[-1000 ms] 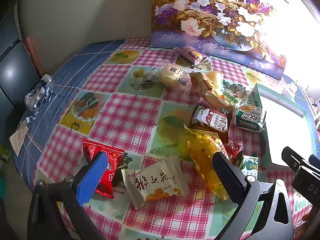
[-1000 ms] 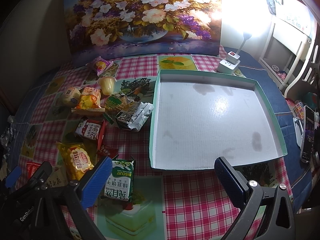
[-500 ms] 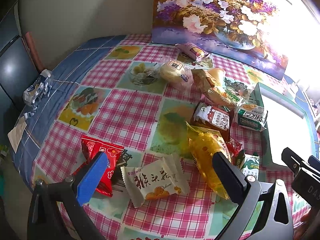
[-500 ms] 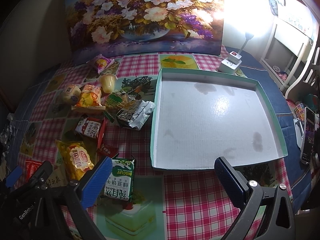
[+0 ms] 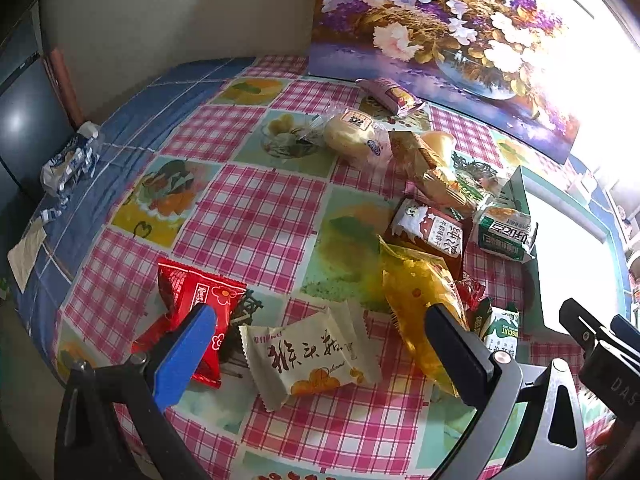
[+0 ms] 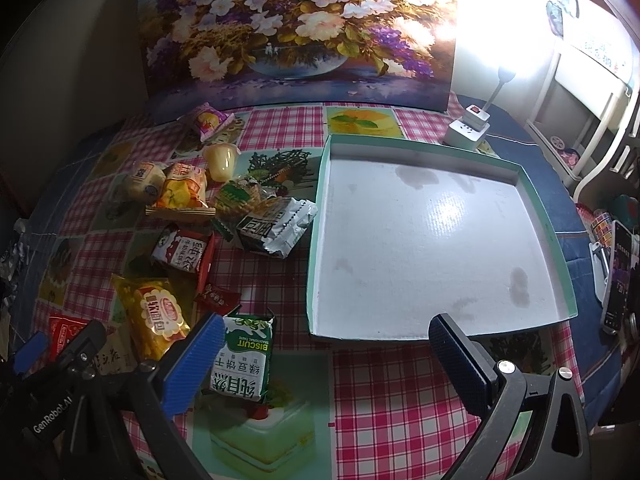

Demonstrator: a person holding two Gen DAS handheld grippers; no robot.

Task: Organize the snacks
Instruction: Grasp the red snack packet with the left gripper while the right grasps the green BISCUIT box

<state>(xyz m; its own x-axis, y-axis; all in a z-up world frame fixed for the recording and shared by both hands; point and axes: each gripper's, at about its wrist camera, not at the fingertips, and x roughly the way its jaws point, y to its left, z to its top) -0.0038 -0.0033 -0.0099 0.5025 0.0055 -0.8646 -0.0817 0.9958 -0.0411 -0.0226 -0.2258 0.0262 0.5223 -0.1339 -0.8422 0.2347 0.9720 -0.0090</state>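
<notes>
Hovering wide apart, left tongs straddle a cream packet; right tongs, also wide, hang between biscuit pack and tray.

We see wrapped snacks scattered flat across the desk's left half. The shallow green-rimmed tray beside them lies empty toward the right edge.

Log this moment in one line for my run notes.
phase: pre-grasp | left gripper: open over cream packet | right gripper: open | tray: no snacks
</notes>
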